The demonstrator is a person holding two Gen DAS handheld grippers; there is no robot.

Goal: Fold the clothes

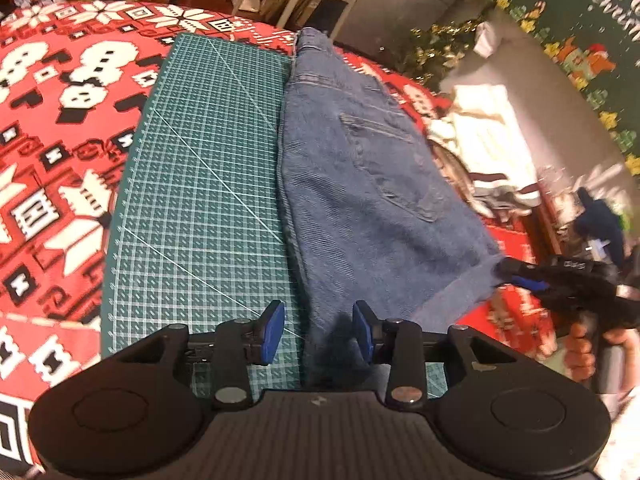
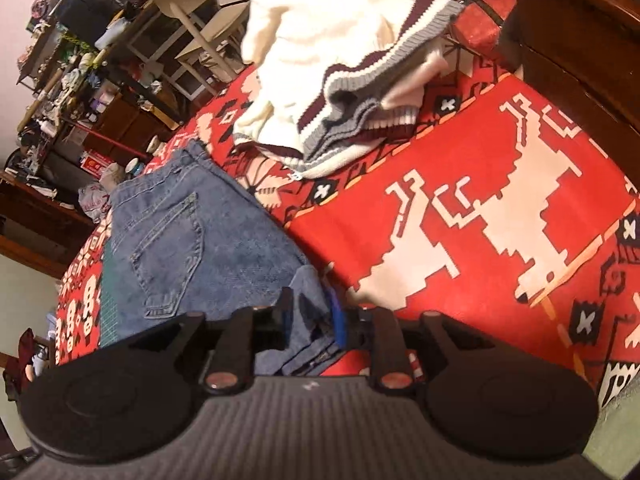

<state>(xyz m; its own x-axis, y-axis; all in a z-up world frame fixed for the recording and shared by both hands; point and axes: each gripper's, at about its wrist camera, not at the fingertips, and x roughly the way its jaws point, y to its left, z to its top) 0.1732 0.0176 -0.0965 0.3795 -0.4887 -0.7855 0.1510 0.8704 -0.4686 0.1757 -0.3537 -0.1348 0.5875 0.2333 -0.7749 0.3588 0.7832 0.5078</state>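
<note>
Jeans [image 1: 360,184] lie folded mid-frame; left tongs [image 1: 319,332] half-open over the hem, right tongs [image 2: 310,320] loosened around the corner. Next: sweater [image 2: 328,60].

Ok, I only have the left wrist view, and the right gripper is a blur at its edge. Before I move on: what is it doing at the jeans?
Observer: In the right wrist view, a folded corner of the jeans lies between the fingers of the right gripper. I can't tell whether the pads press on it.
Operator: Anything else lying on that side?
Observer: A cream sweater with maroon and grey stripes lies crumpled on the red patterned cloth, apart from the jeans.
</note>
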